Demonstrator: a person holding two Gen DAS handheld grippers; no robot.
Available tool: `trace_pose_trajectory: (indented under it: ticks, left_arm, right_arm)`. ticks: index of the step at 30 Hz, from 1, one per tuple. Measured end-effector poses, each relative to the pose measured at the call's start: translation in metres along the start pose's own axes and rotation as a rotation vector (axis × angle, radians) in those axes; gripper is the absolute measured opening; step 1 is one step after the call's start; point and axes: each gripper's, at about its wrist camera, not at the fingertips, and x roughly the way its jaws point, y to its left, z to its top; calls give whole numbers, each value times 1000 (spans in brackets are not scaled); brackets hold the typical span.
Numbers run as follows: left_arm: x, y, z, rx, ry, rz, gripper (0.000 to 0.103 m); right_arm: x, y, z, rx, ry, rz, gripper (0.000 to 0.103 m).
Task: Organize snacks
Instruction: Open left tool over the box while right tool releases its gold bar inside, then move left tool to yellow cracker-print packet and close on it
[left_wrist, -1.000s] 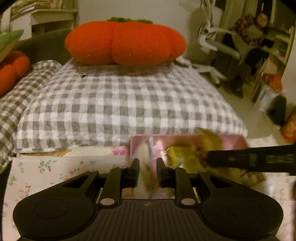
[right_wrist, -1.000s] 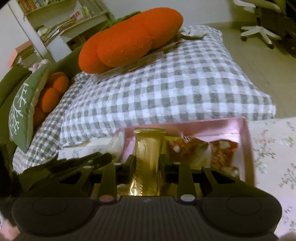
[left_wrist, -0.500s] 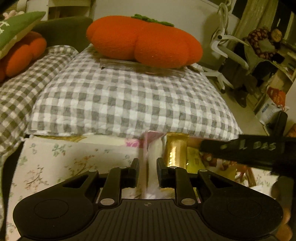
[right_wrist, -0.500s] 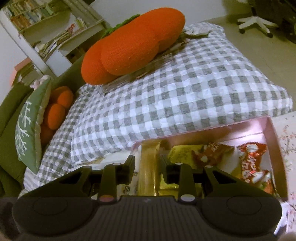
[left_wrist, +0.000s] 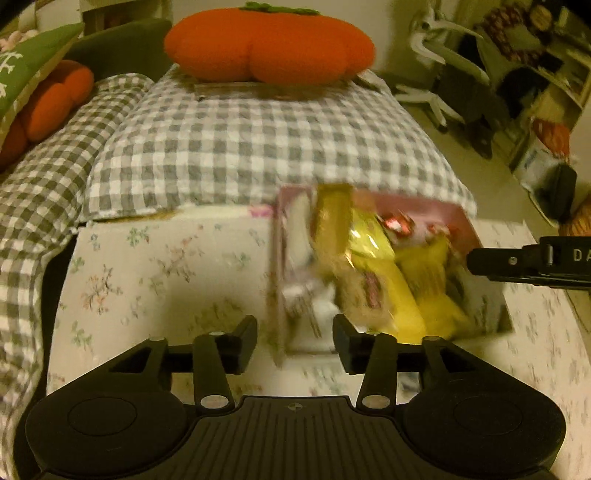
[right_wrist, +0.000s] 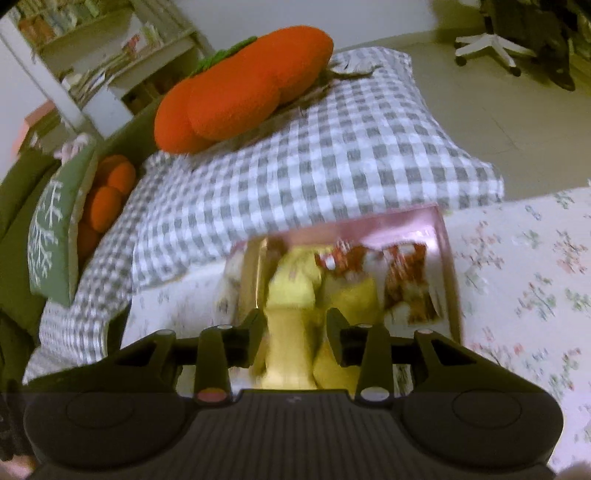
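Observation:
A pink box (left_wrist: 476, 229) (right_wrist: 448, 251) sits on the floral cloth and holds several snack packs: a gold pack (left_wrist: 330, 221) (right_wrist: 253, 273) at its left end, yellow packs (left_wrist: 373, 266) (right_wrist: 291, 291), red packs (right_wrist: 410, 273) and a white pack (left_wrist: 301, 236). My left gripper (left_wrist: 295, 341) is open, its jaws either side of the box's near left corner. My right gripper (right_wrist: 296, 338) is open and empty, above the yellow packs at the box's near edge. Its body shows at the right of the left wrist view (left_wrist: 532, 264).
The box lies on a floral tablecloth (left_wrist: 147, 266) (right_wrist: 532, 280). Behind it is a grey checked cushion (left_wrist: 266, 147) (right_wrist: 332, 166) with an orange pumpkin pillow (left_wrist: 269, 44) (right_wrist: 240, 92) on top. A green pillow (right_wrist: 51, 221) is left; a chair base (right_wrist: 487, 48) stands on the floor.
Both grippers have opened and drawn back. The right one let go of the gold pack, which now stands in the box's left end. The left one released the white pack.

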Motion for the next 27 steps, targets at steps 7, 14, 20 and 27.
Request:
trace_pose_trajectory:
  ticks: [7, 14, 20, 27]
  left_arm:
    - [-14, -31, -30, 46, 77, -5, 56]
    - [-17, -49, -59, -34, 176, -3, 68]
    - [-10, -67, -86, -100, 261, -16, 73]
    - [-1, -72, -112, -199, 291, -23, 73]
  right_arm:
    - [-14, 2, -28, -15, 72, -8, 40]
    - [-16, -5, -47, 10, 165, -57, 54]
    - [-16, 5, -64, -54, 207, -77, 66]
    - [-13, 2, -79, -142, 228, -149, 68]
